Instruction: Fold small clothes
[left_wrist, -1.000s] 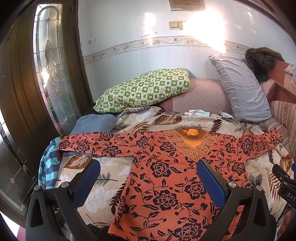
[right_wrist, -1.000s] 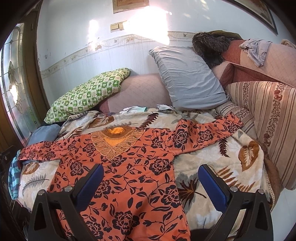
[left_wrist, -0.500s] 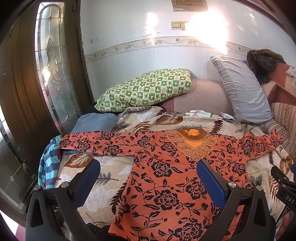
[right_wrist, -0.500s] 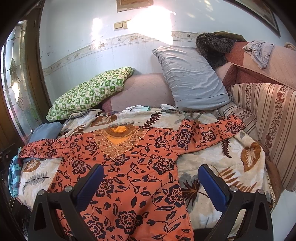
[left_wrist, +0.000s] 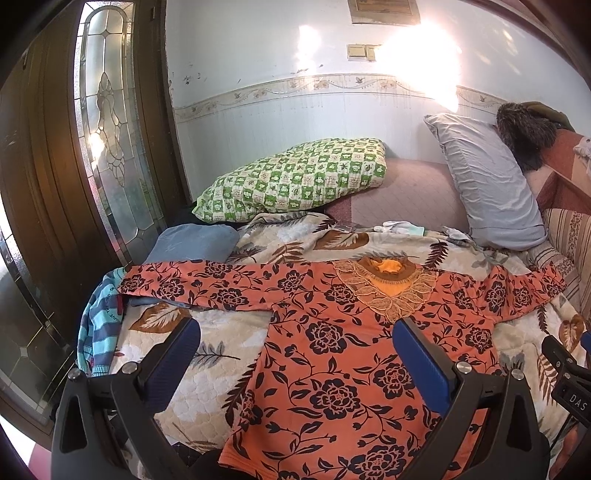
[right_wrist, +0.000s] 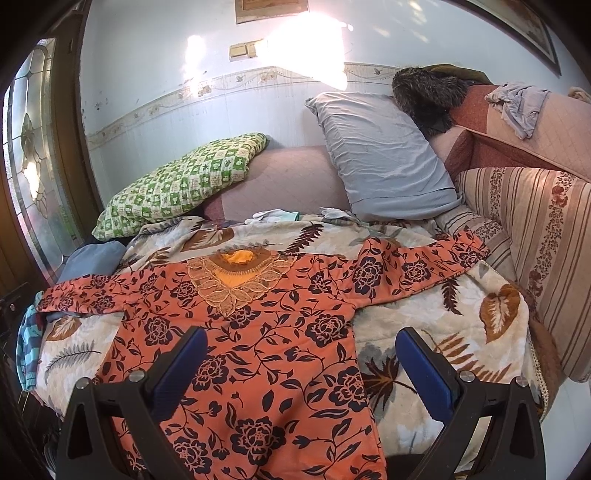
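1. Lying flat and face up on the leaf-print blanket (left_wrist: 221, 369), the orange flowered shirt (left_wrist: 332, 350) has both sleeves spread wide; no fold appears made, so the whole job looks left to you.
2. Your left gripper (left_wrist: 295, 354) and right gripper (right_wrist: 301, 354) hang above the hem, jaws wide apart, holding nothing.
3. Beyond sit a green checked pillow (left_wrist: 295, 177) and a grey pillow (right_wrist: 380, 158).

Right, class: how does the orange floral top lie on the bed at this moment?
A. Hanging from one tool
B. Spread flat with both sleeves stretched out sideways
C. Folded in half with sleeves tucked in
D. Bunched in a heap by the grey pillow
B: the orange floral top lies flat on the leaf-print quilt, both sleeves out to the sides, and neither open tool holds it.
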